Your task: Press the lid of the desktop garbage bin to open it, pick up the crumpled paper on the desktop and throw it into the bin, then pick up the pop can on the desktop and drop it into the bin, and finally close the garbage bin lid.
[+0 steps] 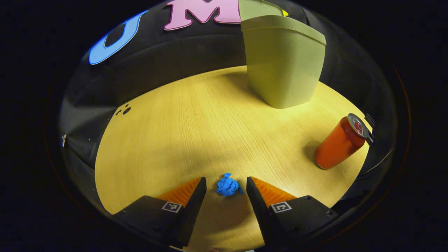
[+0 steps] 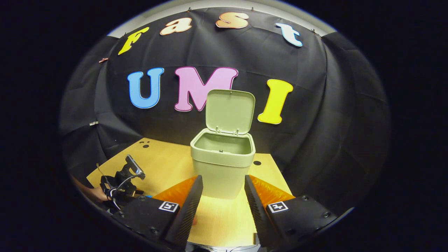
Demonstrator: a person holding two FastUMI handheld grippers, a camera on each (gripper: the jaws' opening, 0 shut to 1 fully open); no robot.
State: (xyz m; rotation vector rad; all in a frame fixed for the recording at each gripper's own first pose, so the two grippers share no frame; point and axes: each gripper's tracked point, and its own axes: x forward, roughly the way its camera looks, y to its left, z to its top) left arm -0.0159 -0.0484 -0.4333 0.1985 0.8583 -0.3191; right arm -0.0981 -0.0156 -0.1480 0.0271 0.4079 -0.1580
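No legible text on the bin [image 2: 222, 164] or can [image 1: 341, 141].

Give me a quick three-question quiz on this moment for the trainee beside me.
1. True or false: the garbage bin has its lid standing open.
2. What lies between the fingers of the left tongs? A) the pop can B) the blue crumpled paper C) nothing
3. Fill in: the pop can stands on the wooden ____, apart from the bin.

Key
1. True; the right gripper view looks into the open bin.
2. B; the crumpled paper sits on the desktop between the open fingers, which are not yet pressing on it.
3. desktop.
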